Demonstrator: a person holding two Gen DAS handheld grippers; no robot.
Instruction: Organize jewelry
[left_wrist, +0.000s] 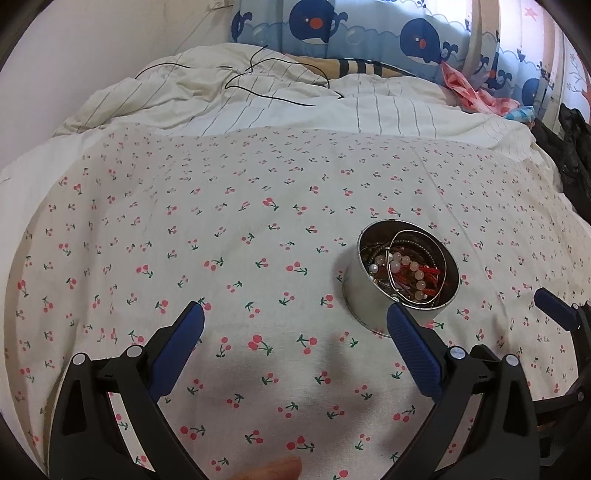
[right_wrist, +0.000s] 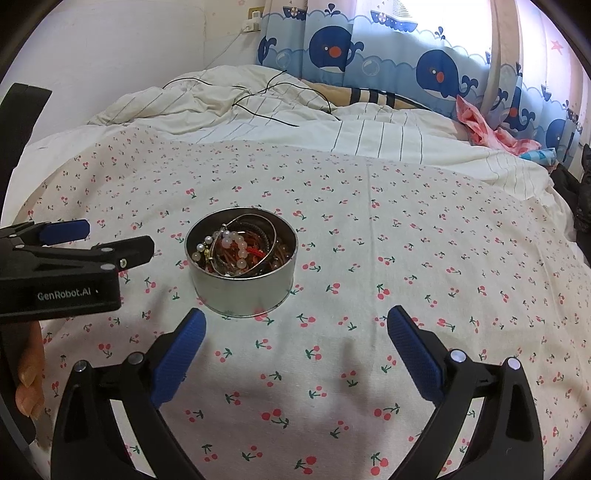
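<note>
A round metal tin (right_wrist: 242, 275) is seen standing upright on the cherry-print sheet (right_wrist: 406, 295) of the bed, lid off. It is filled with tangled jewelry (right_wrist: 240, 249): a pale bead bracelet (right_wrist: 236, 245), small pearls, thin metal bangles (right_wrist: 258, 225) leaned against the inner wall, red cord pieces. Nothing is seen lying loose on the sheet beside the tin.

In the right wrist view the tin is placed just ahead of the right gripper (right_wrist: 295, 328), nearer its left finger, apart from both. The fingers are spread wide and nothing is held between them.

In the left wrist view the same tin (left_wrist: 402, 277) is seen at the right finger of the left gripper (left_wrist: 295, 325); the blue pad overlaps the tin's near wall, contact cannot be told. Its fingers are spread wide too, with nothing between. The left gripper's body is seen from the side at the left edge of the right view (right_wrist: 74, 251), with fingertips of a hand (right_wrist: 31, 376) below it.

Farther back, a rumpled striped duvet (right_wrist: 258, 110) is lying across the bed with a thin black cable (right_wrist: 266, 99) on it. A whale-print curtain (right_wrist: 369, 48) is hung behind, pink cloth (right_wrist: 480, 125) bunched at its foot.
</note>
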